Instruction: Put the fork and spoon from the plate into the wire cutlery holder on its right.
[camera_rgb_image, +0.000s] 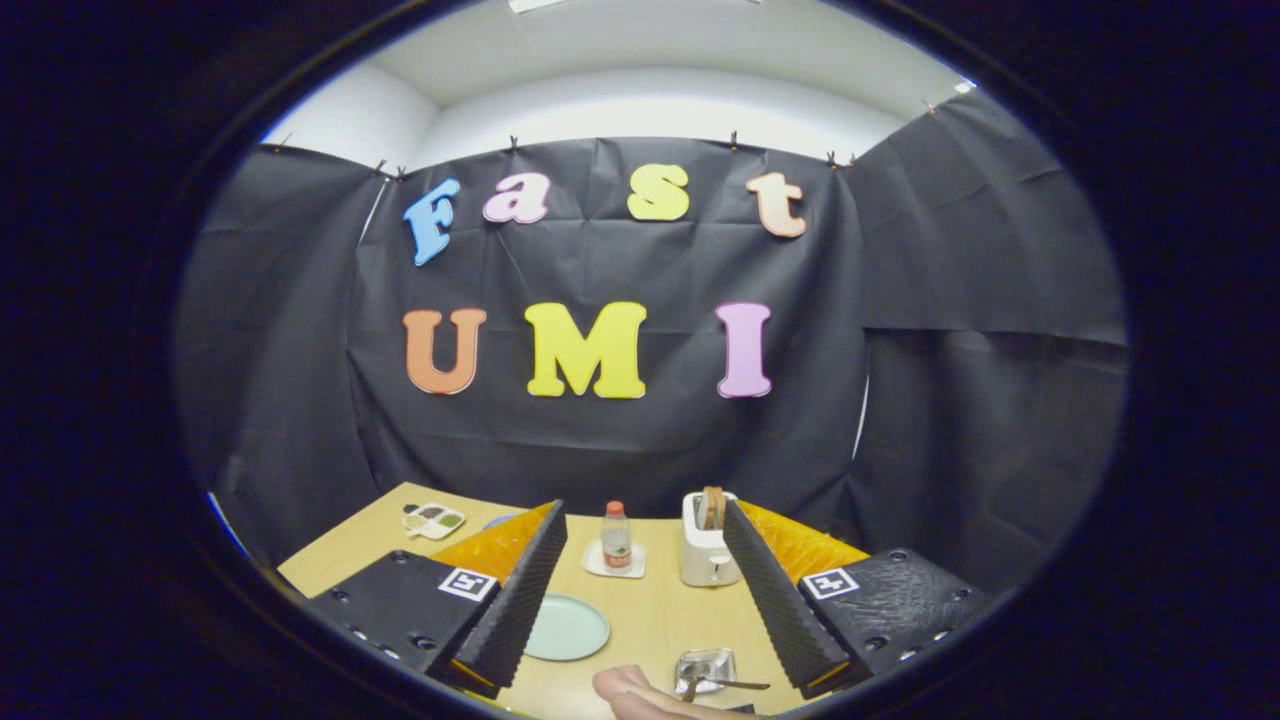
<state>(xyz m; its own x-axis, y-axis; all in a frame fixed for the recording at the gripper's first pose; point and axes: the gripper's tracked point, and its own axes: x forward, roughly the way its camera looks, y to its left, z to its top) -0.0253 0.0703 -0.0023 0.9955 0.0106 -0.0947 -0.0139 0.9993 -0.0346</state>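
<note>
1. Two black ribbed fingers of the gripper (640, 590) stood spread wide apart, with nothing between them but bare table and nothing held
2. A wooden table (660, 620) ran beyond the fingers toward the black cloth wall
3. A pale green plate (568, 628) lay on the table just inside the left finger, partly hidden behind it, and its visible part looked bare
4. To the right of the plate, near the right finger, sat a small shiny holder (705, 667), low and silvery; its wire make was too small to tell
5. A piece of cutlery (735, 685) lay across the holder with its handle pointing to the right; whether it was the fork or the spoon could not be told
6. A person's hand (640, 695) lay at the near edge of the table, just beside the holder and touching or almost touching the cutlery
7. Farther off, between the fingers, a small bottle (616, 537) with a red cap stood upright on a white coaster (613, 562)
8. Right of the bottle stood a white toaster (706, 550) with bread slices (712, 507) sticking up from it
9. Beyond the left finger, a small white tray (433, 520) with divided sections rested near the table's far left corner
</note>
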